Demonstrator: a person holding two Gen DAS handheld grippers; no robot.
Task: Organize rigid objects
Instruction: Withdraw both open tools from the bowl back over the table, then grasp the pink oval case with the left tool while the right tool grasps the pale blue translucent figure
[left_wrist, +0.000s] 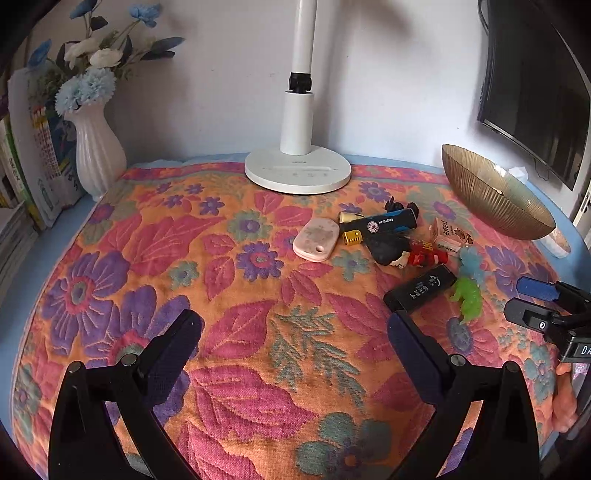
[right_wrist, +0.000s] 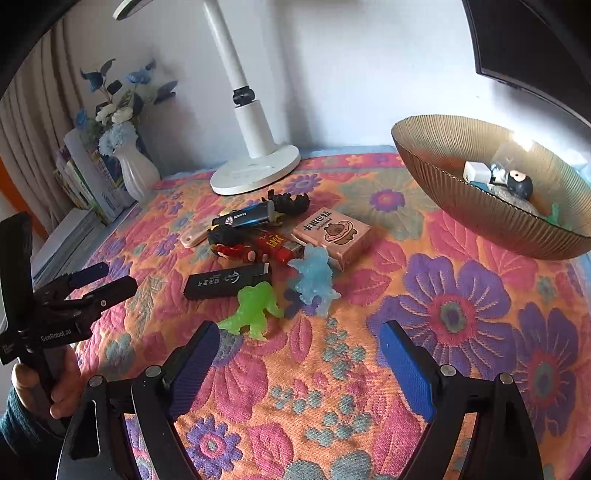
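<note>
A pile of small objects lies on the floral cloth: a green figure (right_wrist: 255, 308), a blue figure (right_wrist: 314, 277), a black flat box (right_wrist: 225, 282), a pink card box (right_wrist: 332, 234), a red lighter (right_wrist: 275, 247), a black-blue lighter (right_wrist: 245, 218), a pink case (left_wrist: 316, 239). The green figure (left_wrist: 469, 297) and black box (left_wrist: 419, 288) also show in the left wrist view. A gold ribbed bowl (right_wrist: 461, 206) at the right holds several small items. My right gripper (right_wrist: 299, 345) is open and empty, just before the green figure. My left gripper (left_wrist: 295, 328) is open and empty, left of the pile.
A white lamp base (left_wrist: 297, 173) stands at the back middle. A white vase with blue flowers (left_wrist: 98, 155) and books (left_wrist: 22, 166) stand at the back left. A dark monitor (left_wrist: 532, 92) hangs at the back right. The bowl (left_wrist: 491, 199) sits beneath it.
</note>
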